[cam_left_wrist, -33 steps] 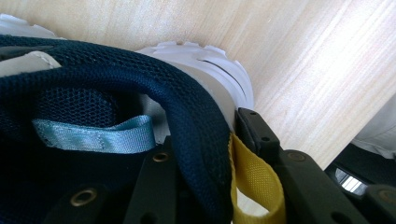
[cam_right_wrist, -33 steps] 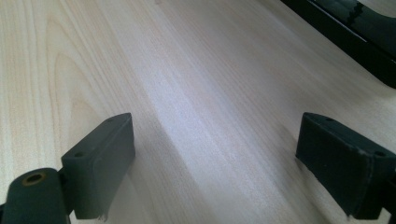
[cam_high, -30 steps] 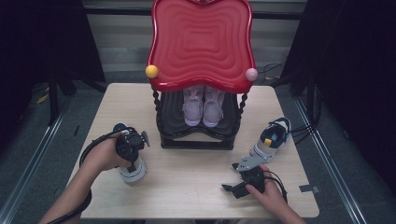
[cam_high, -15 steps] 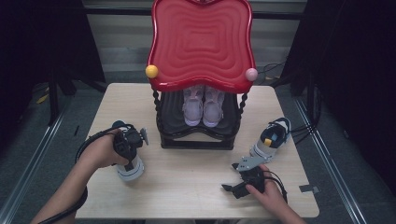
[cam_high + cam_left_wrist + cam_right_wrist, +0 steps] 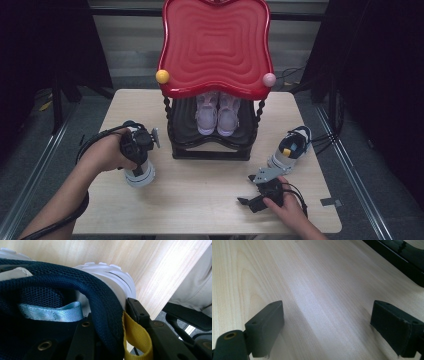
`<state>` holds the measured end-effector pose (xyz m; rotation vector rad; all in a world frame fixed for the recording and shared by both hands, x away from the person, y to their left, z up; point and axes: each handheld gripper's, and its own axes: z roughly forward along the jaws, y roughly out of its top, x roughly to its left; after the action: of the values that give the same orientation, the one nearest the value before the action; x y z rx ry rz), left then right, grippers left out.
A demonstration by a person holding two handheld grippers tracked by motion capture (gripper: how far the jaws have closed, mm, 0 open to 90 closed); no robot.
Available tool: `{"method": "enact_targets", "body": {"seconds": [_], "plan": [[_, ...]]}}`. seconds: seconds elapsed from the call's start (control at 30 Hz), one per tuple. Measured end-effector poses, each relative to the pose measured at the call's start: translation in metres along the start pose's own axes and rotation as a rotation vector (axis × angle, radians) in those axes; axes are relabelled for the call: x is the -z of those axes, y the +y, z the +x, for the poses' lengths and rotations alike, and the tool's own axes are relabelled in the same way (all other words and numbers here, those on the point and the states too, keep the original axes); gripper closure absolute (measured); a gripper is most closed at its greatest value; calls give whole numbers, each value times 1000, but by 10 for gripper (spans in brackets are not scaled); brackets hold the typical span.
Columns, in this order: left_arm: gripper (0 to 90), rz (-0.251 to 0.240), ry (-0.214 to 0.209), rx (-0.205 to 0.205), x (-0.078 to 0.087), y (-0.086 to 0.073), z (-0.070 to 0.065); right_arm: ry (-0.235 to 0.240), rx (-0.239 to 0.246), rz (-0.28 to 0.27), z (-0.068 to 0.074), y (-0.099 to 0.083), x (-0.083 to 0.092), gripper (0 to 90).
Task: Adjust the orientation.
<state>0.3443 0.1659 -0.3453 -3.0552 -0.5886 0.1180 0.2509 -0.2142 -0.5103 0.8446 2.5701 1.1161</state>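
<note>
Left gripper view shows the left gripper [image 5: 117,322] clamped on the navy shoe's [image 5: 50,282] collar, at eight o'clock on the table [image 5: 200,200]. At five o'clock, the right gripper [image 5: 245,201] gapes wide, holding nothing.

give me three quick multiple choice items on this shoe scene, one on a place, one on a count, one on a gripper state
1. Where is the pale purple pair?
A on the rack's lower shelf
B on the floor
C on the red top

2. How many round knobs sit on the red top's front edge?
A one
B two
C four

3. The right gripper's jaws are
A clamped on a shoe
B open over bare table
C holding a cable

Answers:
1 A, the pair stands under the red top.
2 B, yellow knob and pink knob.
3 B, the right gripper has nothing between its jaws.
</note>
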Motion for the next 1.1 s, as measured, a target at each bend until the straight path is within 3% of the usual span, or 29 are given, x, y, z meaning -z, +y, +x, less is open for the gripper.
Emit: {"method": "enact_targets", "body": {"seconds": [0.53,0.73,1.1], "plan": [[698,9,-3,-31,40,6,-2,-1,1,1,0,0,0,108],[698,19,7,-20,53,6,-2,1,0,1,0,0,0,108],[697,-11,25,-7,90,3,-1,1,-2,3,0,0,0,108]]}}
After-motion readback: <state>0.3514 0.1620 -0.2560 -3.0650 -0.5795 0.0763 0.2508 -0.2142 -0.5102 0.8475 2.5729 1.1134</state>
